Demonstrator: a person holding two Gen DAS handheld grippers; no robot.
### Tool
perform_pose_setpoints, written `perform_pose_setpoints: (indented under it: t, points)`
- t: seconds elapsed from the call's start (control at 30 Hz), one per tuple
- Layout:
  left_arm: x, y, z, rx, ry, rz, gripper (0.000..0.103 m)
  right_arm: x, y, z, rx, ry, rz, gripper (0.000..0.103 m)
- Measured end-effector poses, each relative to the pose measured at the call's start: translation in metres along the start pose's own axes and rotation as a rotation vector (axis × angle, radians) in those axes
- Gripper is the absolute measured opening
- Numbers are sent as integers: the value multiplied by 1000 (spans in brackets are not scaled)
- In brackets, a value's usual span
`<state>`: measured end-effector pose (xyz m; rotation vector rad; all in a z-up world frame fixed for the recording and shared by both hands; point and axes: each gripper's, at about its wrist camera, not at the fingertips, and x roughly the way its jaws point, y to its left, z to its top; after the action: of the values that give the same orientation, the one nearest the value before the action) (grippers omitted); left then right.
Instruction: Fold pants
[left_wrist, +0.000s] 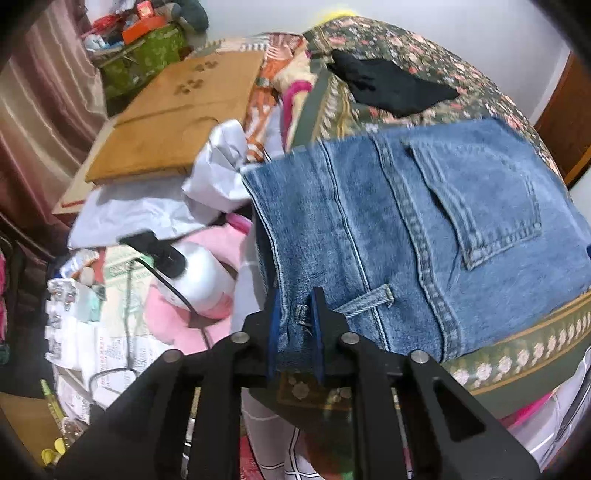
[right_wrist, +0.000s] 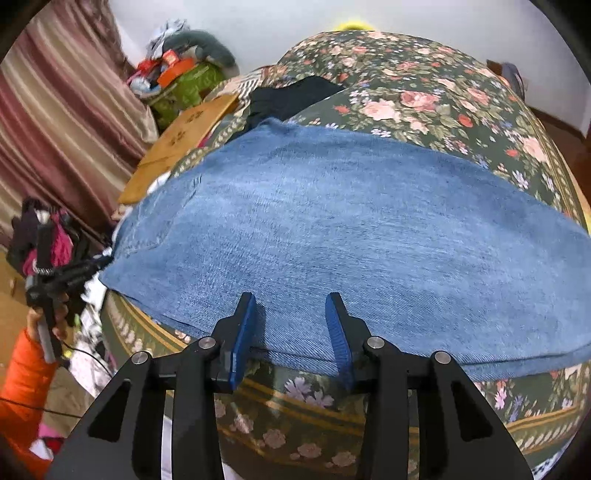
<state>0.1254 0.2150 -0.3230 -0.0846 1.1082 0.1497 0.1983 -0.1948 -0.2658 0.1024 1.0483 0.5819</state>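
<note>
- The left gripper is clamped on the waistband corner of the jeans, its blue pads pinching the denim beside a belt loop; what lies under the pinched fold is hidden by the fingers.
- The right gripper stands with its jaws apart over the near edge of the jeans, holding nothing; whether the fingertips touch the cloth is hard to tell.
- The jeans lie flat on the floral bedspread, near its front edge, faded blue with darker patches.
- The left wrist view alone shows the back pocket, the seams and the waistband hanging just past the bed's side; the right wrist view shows mostly plain leg denim, cut off at the right.
- Only the right wrist view shows the left gripper from outside, small and blurred at the jeans' left end, with an orange sleeve below it.
- Beside the bed, the left wrist view shows a white bottle on pink cloth, papers and a wooden board, all smeared by motion.
- Farther back, a black garment lies on the bedspread, half hidden behind the jeans in the right wrist view.
</note>
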Motion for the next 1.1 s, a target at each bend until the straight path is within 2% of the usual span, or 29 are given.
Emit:
perform_pose_setpoints:
  t: [0.1, 0.17, 0.27, 0.33, 0.43, 0.57, 0.73, 0.83, 0.93, 1.0, 1.03, 1.07, 1.1]
  points:
    - [-26, -1, 17, -26, -46, 2, 34, -20, -22, -3, 38, -62, -63, 39]
    - [-42, -9, 31, -36, -88, 2, 48, -43, -56, -6, 104, -129, -120, 47]
    - [-59, -33, 55, -37, -144, -1, 62, -75, -105, -17, 207, -207, -225, 49]
    - [-64, -56, 71, -30, -160, -23, 64, -99, -150, -30, 299, -248, -304, 49]
    - [-58, -98, 91, -8, -158, -49, 68, -124, -206, -51, 405, -274, -366, 49]
    - [-40, -159, 105, 58, -129, -74, 69, -143, -275, -76, 532, -291, -432, 49]
    - [-17, -232, 103, 160, -93, -99, 69, -146, -326, -94, 692, -324, -428, 49]
    - [-1, -263, 96, 204, -53, -105, 69, -135, -350, -99, 788, -354, -338, 49]
    - [15, -282, 88, 232, -10, -103, 69, -123, -360, -95, 815, -382, -281, 49]
    - [18, -289, 83, 248, -29, -69, 73, -118, -365, -92, 826, -392, -252, 49]
    - [17, -292, 80, 260, -46, -54, 74, -117, -368, -90, 828, -398, -240, 44]
    - [16, -294, 78, 269, -55, -45, 74, -116, -370, -87, 824, -410, -237, 29]
    - [15, -295, 77, 274, -58, -40, 74, -116, -372, -82, 810, -414, -244, 20]
